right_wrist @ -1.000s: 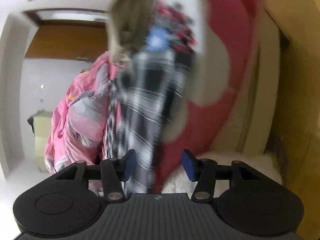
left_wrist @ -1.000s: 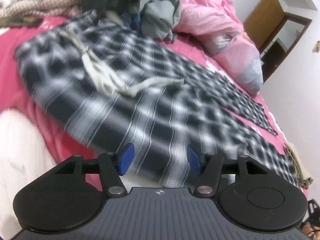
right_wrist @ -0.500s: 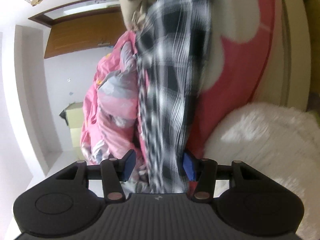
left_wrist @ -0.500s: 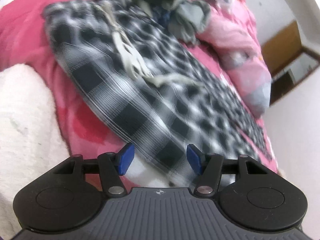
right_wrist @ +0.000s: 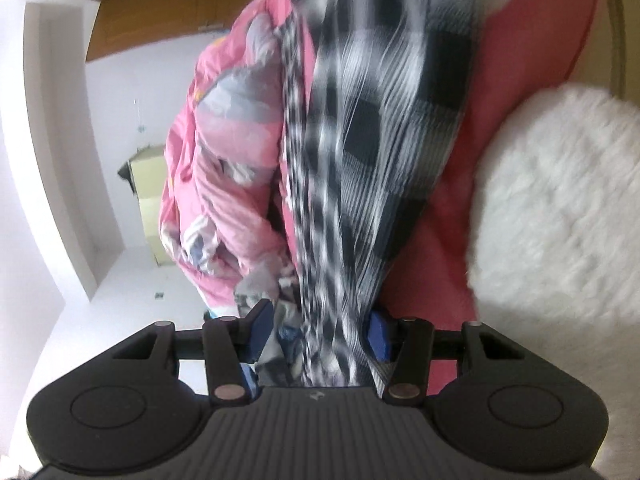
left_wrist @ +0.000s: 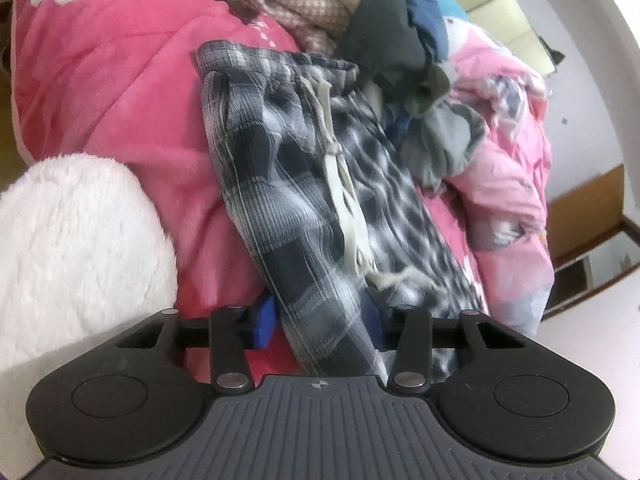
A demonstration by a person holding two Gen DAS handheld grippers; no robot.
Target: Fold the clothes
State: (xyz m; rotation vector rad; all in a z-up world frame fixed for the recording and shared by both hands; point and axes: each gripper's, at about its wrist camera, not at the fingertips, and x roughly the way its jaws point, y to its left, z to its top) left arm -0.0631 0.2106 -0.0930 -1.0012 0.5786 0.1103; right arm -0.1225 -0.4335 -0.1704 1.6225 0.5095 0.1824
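The plaid trousers [left_wrist: 304,184] lie on the bed, across a pink blanket [left_wrist: 120,92], waistband at the far end w/ a pale drawstring [left_wrist: 340,184] trailing down the middle twd the camera. The left claw [left_wrist: 318,326] has its blue pads [left_wrist: 262,322] spread apart w/ the near edge of the fabric running between them; cloth fills most of the gap but the pads aren't pressed together, so it's open around the trousers, not clamped. Far side: a heap of other clothes [left_wrist: 392,36], dark grey, blue, beige knit. Right of that, a lighter pink quilt [left_wrist: 508,148]. Near left, a white fluffy cushion [left_wrist: 76,248].

Right wrist view: the right claw [right_wrist: 320,330] also sits w/ pads wide, the blurred plaid trousers [right_wrist: 372,128] passing between them and close to the right pad [right_wrist: 378,334]; contact can't be told for sure through the blur. The quilt [right_wrist: 224,160] is to the left, white cushion [right_wrist: 560,208] to the right, brown door [right_wrist: 160,16] at far left.
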